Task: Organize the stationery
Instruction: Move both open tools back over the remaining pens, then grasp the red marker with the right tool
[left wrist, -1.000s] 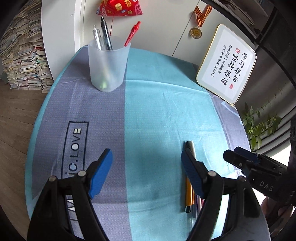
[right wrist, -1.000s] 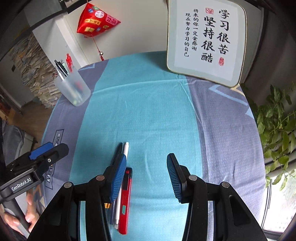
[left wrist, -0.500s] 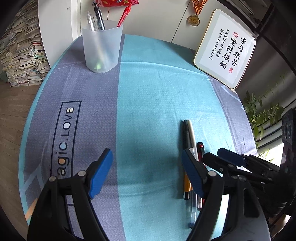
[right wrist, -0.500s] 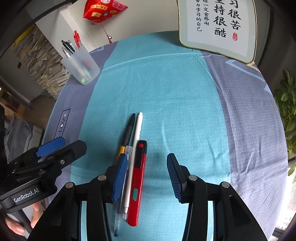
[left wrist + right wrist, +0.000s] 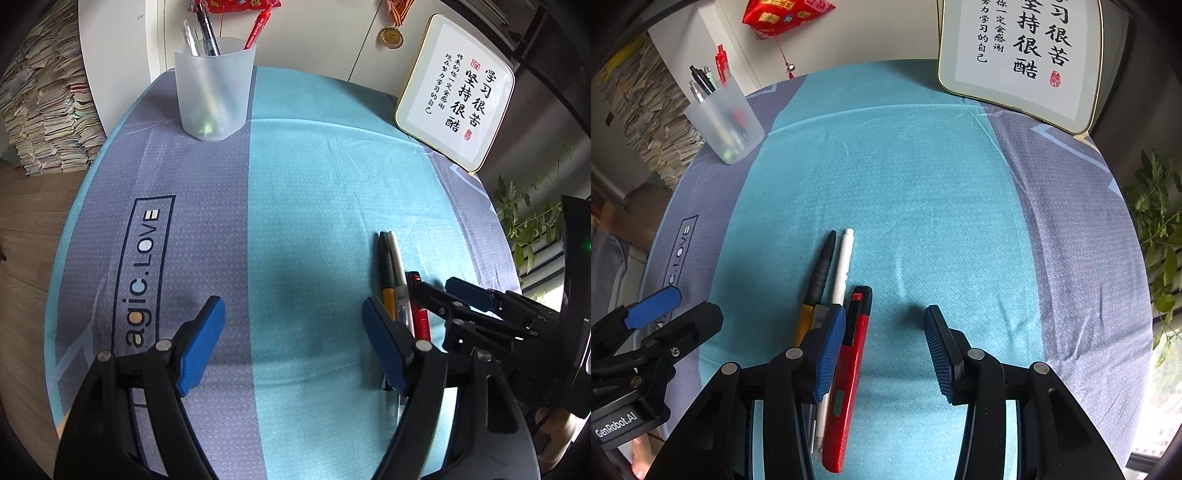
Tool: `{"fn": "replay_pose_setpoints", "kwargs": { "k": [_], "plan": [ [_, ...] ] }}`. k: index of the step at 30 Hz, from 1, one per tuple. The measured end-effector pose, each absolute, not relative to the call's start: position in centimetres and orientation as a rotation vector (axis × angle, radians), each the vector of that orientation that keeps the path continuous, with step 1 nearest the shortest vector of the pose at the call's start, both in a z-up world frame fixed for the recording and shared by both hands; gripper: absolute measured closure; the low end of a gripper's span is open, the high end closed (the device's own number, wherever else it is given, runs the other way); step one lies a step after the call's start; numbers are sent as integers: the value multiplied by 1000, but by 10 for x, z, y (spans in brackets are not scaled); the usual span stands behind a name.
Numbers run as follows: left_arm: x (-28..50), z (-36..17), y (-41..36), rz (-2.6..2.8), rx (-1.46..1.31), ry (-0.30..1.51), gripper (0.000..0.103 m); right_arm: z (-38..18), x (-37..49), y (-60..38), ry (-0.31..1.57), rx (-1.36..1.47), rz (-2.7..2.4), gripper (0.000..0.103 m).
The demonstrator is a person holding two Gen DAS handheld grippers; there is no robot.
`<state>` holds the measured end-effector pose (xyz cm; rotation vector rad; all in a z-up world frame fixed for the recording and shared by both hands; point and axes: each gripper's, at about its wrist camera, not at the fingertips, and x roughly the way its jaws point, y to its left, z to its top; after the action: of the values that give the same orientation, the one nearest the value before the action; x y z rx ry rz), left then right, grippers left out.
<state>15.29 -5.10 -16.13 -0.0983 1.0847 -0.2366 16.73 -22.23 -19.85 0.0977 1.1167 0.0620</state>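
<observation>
On the teal middle of the tablecloth lie a black pen with an orange barrel (image 5: pixel 820 273), a white pen (image 5: pixel 843 266) and a red utility knife (image 5: pixel 851 365), side by side. My right gripper (image 5: pixel 884 350) hangs open low over them; the knife lies just inside its left pad, untouched, and the right pad stands over bare cloth. My left gripper (image 5: pixel 291 347) is open over bare cloth left of the pens (image 5: pixel 391 266), with nothing between its fingers. A frosted pen cup (image 5: pixel 214 88) holding several pens stands at the far left of the table.
A framed calligraphy board (image 5: pixel 1023 55) leans at the back right. A red ornament (image 5: pixel 783 14) and a medal (image 5: pixel 392 35) hang on the wall. Stacked papers (image 5: pixel 44 110) sit on the floor to the left and a leafy plant (image 5: pixel 1160 221) stands to the right. The cloth (image 5: pixel 207 221) covers a round table.
My right gripper has sunk toward the pens, and the red knife now lies just inside its left pad. Both views have tilted a little. Neither gripper's opening has changed.
</observation>
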Motion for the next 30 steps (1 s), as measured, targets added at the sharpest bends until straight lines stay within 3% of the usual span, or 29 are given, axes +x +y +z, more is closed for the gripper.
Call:
{"fn": "replay_pose_setpoints", "kwargs": {
  "k": [17, 18, 20, 23, 30],
  "plan": [
    [150, -163, -56, -237, -66, 1082, 27, -203, 166, -222, 1150, 61, -7, 57],
    [150, -163, -57, -235, -66, 1082, 27, -203, 165, -226, 1152, 61, -8, 59],
    [151, -163, -56, -234, -74, 1082, 27, -201, 164, -235, 1158, 79, -21, 76],
    [153, -163, -58, -242, -90, 1089, 27, -199, 166, -251, 1170, 155, -38, 89],
    [150, -164, -68, -247, -59, 1089, 27, -198, 162, -254, 1142, 188, -20, 89]
  ]
}}
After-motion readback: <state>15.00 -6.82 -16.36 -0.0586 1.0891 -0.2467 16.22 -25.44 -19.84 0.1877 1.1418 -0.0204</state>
